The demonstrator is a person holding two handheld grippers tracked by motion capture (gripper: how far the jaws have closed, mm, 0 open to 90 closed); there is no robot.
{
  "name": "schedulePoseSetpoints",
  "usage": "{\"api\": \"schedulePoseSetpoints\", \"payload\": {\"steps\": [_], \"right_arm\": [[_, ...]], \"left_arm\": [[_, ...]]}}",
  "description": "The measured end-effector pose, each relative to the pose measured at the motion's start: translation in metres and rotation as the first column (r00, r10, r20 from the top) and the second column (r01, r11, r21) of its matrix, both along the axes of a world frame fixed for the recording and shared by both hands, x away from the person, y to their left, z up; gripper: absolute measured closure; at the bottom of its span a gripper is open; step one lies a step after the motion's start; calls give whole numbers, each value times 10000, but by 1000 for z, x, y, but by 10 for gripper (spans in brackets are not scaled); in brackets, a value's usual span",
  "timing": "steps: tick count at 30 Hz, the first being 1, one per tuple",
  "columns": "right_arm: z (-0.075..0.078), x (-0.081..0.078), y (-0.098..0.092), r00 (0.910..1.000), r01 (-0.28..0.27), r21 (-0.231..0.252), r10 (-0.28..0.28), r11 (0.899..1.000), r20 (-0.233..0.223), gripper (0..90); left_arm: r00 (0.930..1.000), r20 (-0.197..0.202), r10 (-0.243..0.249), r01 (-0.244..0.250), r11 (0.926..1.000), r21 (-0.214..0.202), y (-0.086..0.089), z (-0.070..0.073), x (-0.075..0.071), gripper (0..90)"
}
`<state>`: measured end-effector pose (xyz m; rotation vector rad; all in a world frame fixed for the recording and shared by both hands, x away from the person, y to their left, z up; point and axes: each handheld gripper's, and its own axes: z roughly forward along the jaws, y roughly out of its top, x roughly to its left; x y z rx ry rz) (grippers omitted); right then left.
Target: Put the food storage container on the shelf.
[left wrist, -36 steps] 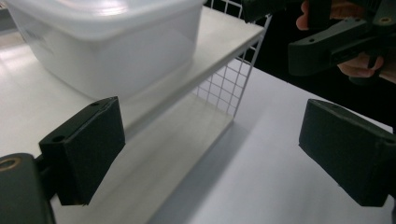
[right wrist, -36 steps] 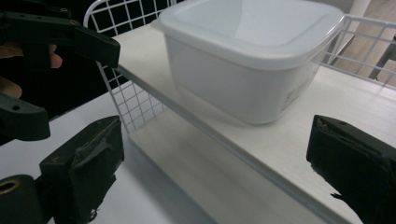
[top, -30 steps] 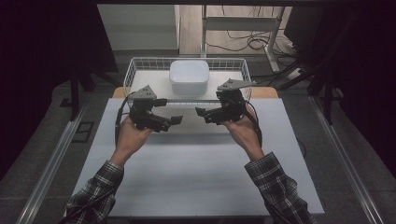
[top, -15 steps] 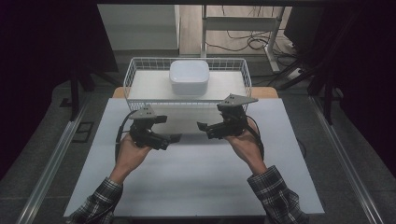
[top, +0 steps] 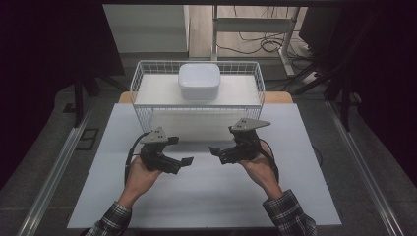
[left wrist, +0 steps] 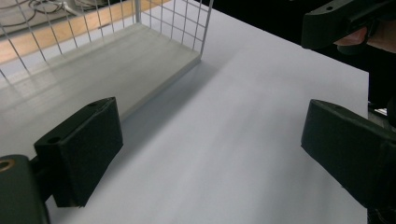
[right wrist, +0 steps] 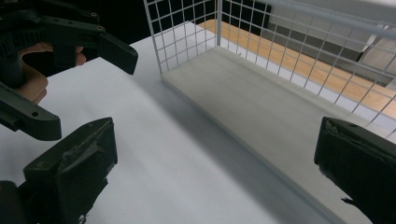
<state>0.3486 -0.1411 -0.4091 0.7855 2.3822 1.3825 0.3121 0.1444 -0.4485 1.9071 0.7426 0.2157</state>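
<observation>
Both claws, left (top: pixel 186 161) and right (top: pixel 214 150), gape wide and empty; the white lidded container (top: pixel 199 81) in the wire basket (top: pixel 142 114) looks rigid, light, slick, best gripped by its rim

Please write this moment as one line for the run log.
left gripper: open, empty, above white table | right gripper: open, empty | white square container: inside white wire basket, untouched
</observation>
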Motion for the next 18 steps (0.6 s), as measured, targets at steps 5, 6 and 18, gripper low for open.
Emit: {"api": "schedulePoseSetpoints", "payload": {"steps": [5, 6, 18], "right_arm": [[-13, -3, -8, 9998, 64, -2, -64, 10000, -210, 0], [-15, -4, -10, 9997, 124, -40, -124, 9999, -191, 0], [-23, -22, -26, 9984, 562, -57, -562, 9984, -34, 0]], "left_arm": [[9997, -209, 86, -85, 10000, 25, 3, -13, -5, 55], [9997, -226, 129, -129, 9999, 39, 4, -15, -7, 55], [9982, -330, 491, -492, 9988, -16, 19, -24, -26, 57]]}}
